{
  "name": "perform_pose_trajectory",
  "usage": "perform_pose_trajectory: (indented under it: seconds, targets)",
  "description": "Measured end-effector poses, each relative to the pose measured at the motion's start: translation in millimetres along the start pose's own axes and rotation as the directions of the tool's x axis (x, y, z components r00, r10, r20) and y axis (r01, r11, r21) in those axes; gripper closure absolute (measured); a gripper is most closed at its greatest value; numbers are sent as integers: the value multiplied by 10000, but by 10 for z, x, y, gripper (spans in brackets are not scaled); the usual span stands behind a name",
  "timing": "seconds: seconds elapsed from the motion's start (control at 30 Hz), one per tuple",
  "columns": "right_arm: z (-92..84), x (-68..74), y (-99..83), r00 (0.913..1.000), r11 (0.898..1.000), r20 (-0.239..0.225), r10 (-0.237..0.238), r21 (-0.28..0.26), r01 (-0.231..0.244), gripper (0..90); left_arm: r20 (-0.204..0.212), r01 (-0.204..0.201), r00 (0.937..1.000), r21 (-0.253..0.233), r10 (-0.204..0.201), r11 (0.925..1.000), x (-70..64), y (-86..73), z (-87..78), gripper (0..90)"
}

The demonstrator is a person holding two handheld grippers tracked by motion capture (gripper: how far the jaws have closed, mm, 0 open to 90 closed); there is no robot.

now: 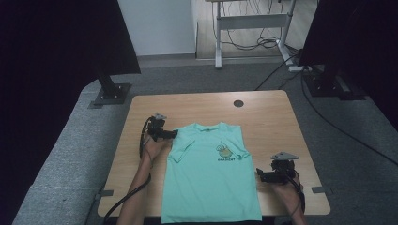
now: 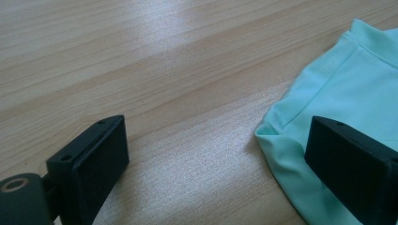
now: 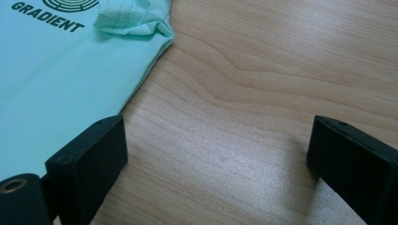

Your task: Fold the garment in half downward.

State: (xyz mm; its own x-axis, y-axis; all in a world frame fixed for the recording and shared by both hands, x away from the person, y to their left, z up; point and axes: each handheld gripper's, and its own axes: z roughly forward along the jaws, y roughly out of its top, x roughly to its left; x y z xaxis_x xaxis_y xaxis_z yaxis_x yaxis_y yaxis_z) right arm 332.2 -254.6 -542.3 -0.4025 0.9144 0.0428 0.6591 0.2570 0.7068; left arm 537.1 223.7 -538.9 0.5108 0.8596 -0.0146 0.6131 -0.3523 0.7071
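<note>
A mint-green T-shirt (image 1: pixel 209 180) lies flat, front up, on the wooden table (image 1: pixel 272 122), both sleeves folded inward and its hem at the near edge. It carries a small print reading GRADIENT (image 3: pixel 47 21). My left gripper (image 1: pixel 172 134) rests at the shirt's left shoulder. It is open (image 2: pixel 216 164), with one jaw over the shirt's edge (image 2: pixel 347 84) and the other over bare wood. My right gripper (image 1: pixel 259 176) sits low beside the shirt's right side, also open (image 3: pixel 216 164), one jaw at the fabric's edge (image 3: pixel 61 79). The folded right sleeve (image 3: pixel 131 21) lies ahead of it.
A round cable hole (image 1: pixel 238 103) sits near the table's far edge. Black stand bases (image 1: pixel 111 93) (image 1: pixel 328 84) stand on the grey carpet at both far corners. A white desk frame with loose cables (image 1: pixel 253 28) is behind.
</note>
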Motion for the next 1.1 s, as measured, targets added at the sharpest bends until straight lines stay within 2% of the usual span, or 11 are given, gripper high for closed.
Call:
perform_pose_trajectory:
  seconds: [0.33, 1.1]
  targets:
    - [51, -31, 127, 10000, 10000, 34, -61, -71, 61, 50, -19, 0, 10000, 4, 0, 10000, -2, -1, -1, 67]
    - [354, -136, 550, 9998, 9992, 10, -182, -349, 183, 49, -57, 30, 10000, -6, -30, 10000, -11, -5, -7, 73]
